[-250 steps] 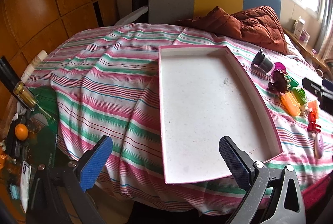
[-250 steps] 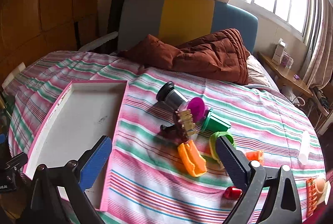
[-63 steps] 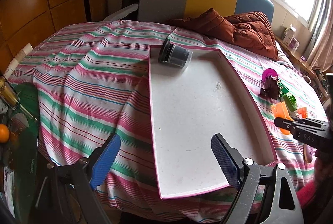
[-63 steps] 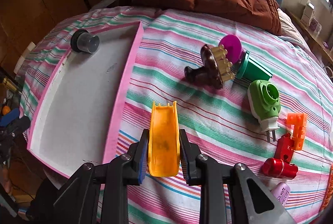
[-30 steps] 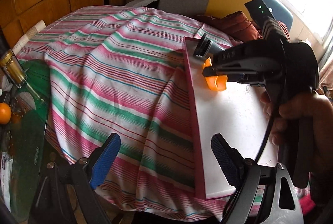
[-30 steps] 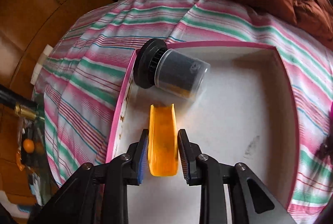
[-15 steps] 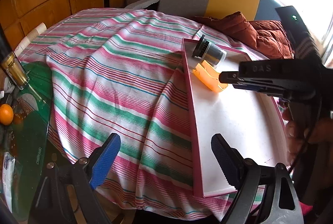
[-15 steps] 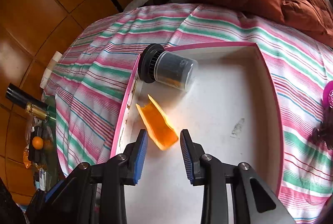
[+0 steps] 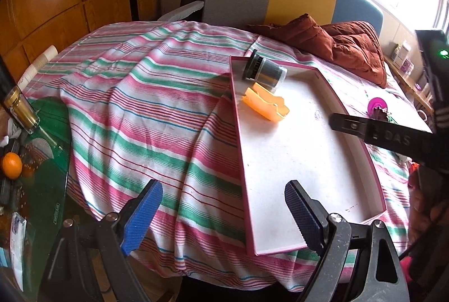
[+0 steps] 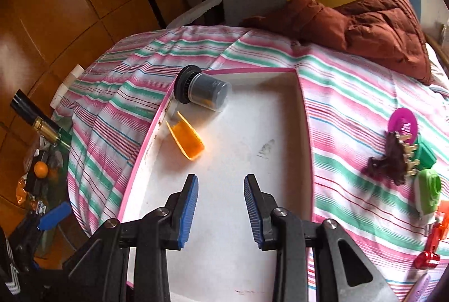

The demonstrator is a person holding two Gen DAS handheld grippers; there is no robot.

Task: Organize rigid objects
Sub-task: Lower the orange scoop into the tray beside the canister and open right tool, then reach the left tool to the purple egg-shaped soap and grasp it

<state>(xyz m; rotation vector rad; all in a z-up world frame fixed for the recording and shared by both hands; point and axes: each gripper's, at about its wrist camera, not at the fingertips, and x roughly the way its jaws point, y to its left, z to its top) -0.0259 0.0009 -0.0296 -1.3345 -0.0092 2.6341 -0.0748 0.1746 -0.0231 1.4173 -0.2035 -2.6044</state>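
A white tray with a pink rim lies on the striped cloth. At its far left corner a dark jar with a black lid lies on its side. An orange scoop-shaped piece rests loose just in front of the jar. My right gripper hangs over the middle of the tray, jaws opening, with nothing between them. In the left wrist view it reaches in from the right. My left gripper stands open and empty near the tray's near left corner.
Right of the tray lie a magenta disc, a brown dinosaur, a green plug and small red and orange pieces. A brown jacket lies at the back. A glass side table with a bottle and an orange stands left.
The right gripper has let go of the orange piece, which now lies in the tray by the jar. The gripper has drawn back and up, its jaws wider. The left gripper has stayed put.
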